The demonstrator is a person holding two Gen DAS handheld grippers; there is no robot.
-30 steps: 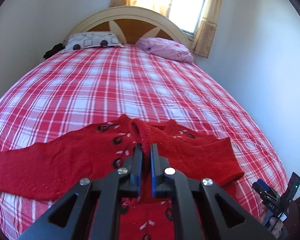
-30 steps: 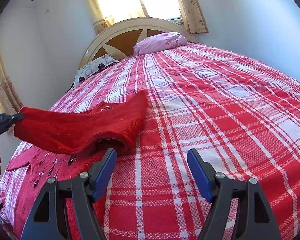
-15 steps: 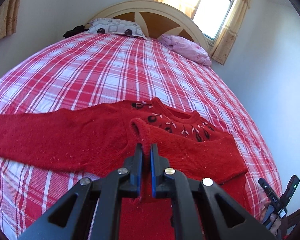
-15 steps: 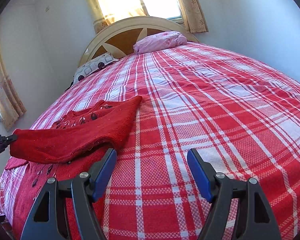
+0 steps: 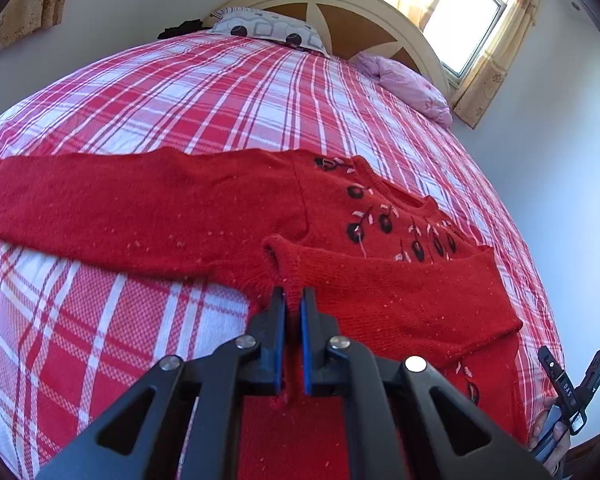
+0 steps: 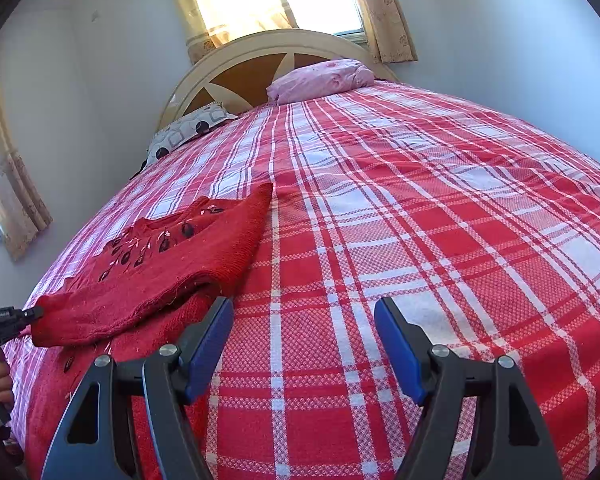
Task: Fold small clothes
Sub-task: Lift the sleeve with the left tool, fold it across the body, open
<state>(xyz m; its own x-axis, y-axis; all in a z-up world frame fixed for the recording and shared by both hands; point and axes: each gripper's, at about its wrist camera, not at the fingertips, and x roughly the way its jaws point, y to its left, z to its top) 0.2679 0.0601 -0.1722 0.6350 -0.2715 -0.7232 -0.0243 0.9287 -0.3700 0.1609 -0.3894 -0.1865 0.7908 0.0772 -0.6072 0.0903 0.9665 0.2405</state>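
Bedroom with pale walls and a sunlit window; work surface is a bed (image 5: pixel 148 112) under a red-and-white plaid cover, headboard and two pillows at its far end. Red knit sweater (image 5: pixel 204 212) lies face up directly ahead of the left gripper (image 5: pixel 293 300), embroidered yoke beyond the tips, one sleeve stretched flat out to the left. Left gripper: jaws nearly closed, pinching the ribbed cuff (image 5: pixel 282 258) of the other sleeve, which is laid across the chest toward the left side — cuff raised slightly off the body, fabric pinched between the blue pads and a little trailing behind them. Right gripper (image 6: pixel 302 344): jaws wide apart, nothing between them, hovering over bare plaid with the sweater's folded edge just beside its left finger. Handling estimate: light, soft, loosely knitted, stretchy — will drape and sag, not slip; snag risk at embroidery and loose threads. Best holds are judged to be ribbed cuffs, hem and shoulder seams, where the knit is doubled and firmer; avoid pinching single-layer knit mid-panel.
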